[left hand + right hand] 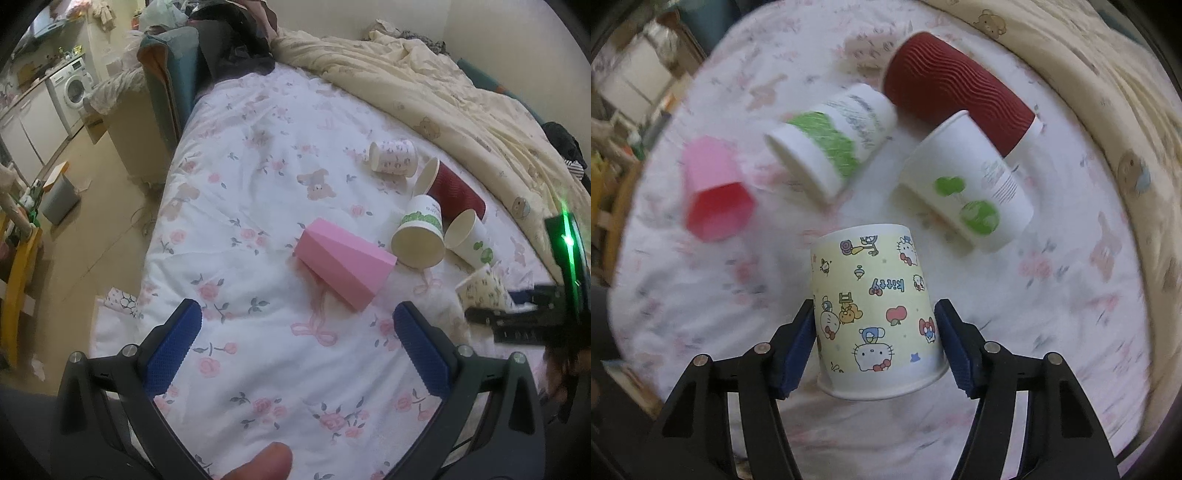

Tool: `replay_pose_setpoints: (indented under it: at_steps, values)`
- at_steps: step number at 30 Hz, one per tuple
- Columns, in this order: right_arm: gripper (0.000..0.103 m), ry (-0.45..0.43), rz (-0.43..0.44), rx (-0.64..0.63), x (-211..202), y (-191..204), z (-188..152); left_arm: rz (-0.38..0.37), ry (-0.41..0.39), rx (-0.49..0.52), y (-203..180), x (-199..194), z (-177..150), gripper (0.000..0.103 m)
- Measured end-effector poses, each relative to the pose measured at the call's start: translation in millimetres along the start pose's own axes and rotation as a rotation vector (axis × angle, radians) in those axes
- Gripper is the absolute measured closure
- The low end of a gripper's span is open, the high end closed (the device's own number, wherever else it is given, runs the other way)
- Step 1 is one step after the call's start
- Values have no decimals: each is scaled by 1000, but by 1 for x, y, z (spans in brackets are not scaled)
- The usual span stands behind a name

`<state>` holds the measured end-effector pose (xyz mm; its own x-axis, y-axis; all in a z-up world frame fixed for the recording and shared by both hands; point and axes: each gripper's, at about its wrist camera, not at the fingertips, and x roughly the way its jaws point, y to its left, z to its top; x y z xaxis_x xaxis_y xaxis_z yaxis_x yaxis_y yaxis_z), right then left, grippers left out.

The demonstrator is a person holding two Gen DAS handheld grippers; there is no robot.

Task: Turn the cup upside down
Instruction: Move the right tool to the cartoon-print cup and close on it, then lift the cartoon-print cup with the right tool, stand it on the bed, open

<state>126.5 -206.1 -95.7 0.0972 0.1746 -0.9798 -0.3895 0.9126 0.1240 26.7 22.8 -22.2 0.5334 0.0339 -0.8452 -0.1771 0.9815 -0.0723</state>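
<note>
Yellow cartoon cup [877, 314], gripped by right tongs [877, 345], stands inverted (rim nearest camera).

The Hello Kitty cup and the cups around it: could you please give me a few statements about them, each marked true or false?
1. The right gripper is shut on the Hello Kitty cup. True.
2. The left gripper holds the pink cup. False: it is open and empty, and the pink cup lies on its side on the floral bedsheet.
3. The dark red ribbed cup lies on its side. True.
4. The cup with the green band stands upright. False: it lies on its side.
5. The Hello Kitty print reads upside down in the right wrist view. True.
</note>
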Motion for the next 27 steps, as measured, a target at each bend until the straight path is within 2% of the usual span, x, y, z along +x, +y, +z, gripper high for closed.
replay_pose_setpoints:
  at_steps: [5,8,9,11,15,20,23,24,27]
  values:
    - [37,-22,189,186,-9,20,-28,-9,-6,-16,2,-6,0,0]
    - [37,-3,288,342,2,28,-43,-18,-4,-26,4,-9,-1,0]
    - [37,18,330,430,6,27,-50,-23,-9,-25,3,-11,-1,0]
    - [37,42,374,485,20,27,-56,-18,-24,-17,4,-15,-2,0]
    - [37,82,359,504,46,36,-59,-18,-20,-23,4,-16,-4,0]
    - [36,68,341,482,52,37,-57,-19,-17,-28,5,-18,-3,0]
    - [27,79,354,470,54,38,-57,-12,-20,-18,3,-18,-3,0]
    - [20,76,360,468,53,37,-58,-14,-19,-19,3,-18,-3,0]
    - [13,79,374,459,48,39,-58,-13,-19,-20,2,-17,-2,0]
